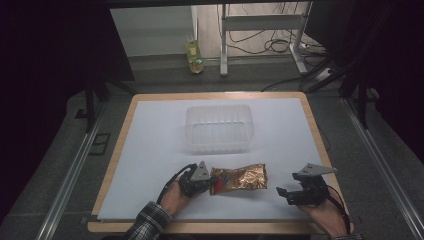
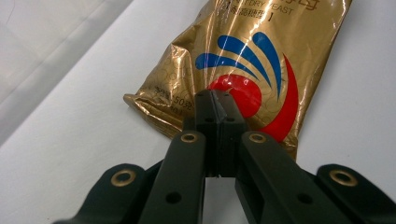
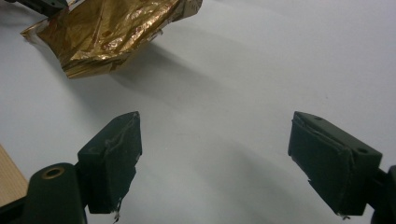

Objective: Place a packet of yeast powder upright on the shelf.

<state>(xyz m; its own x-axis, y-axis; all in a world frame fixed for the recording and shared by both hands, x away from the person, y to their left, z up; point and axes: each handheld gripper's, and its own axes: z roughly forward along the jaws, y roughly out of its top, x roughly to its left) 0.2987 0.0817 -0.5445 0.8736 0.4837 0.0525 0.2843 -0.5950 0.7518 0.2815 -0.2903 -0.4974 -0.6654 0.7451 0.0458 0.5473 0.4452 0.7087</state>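
Note:
A crinkled gold foil packet [image 1: 240, 178] with a red and blue logo lies on the white sheet near the table's front. In the left gripper view the packet [image 2: 261, 60] runs away from the jaws. My left gripper [image 1: 213, 185] is at its left end, and its jaws [image 2: 215, 100] are pressed together on the packet's near edge. My right gripper [image 1: 284, 195] stands open to the right of the packet, apart from it. Nothing lies between its fingers [image 3: 219, 154], and the packet [image 3: 102, 28] shows at the upper left of the right gripper view.
A clear plastic tub [image 1: 192, 127] stands empty at the middle back of the white sheet [image 1: 150, 150]. The wooden table edge [image 1: 119, 150] frames the sheet. On the floor beyond are a yellow bottle [image 1: 195, 55], metal frame legs [image 1: 224, 50] and cables.

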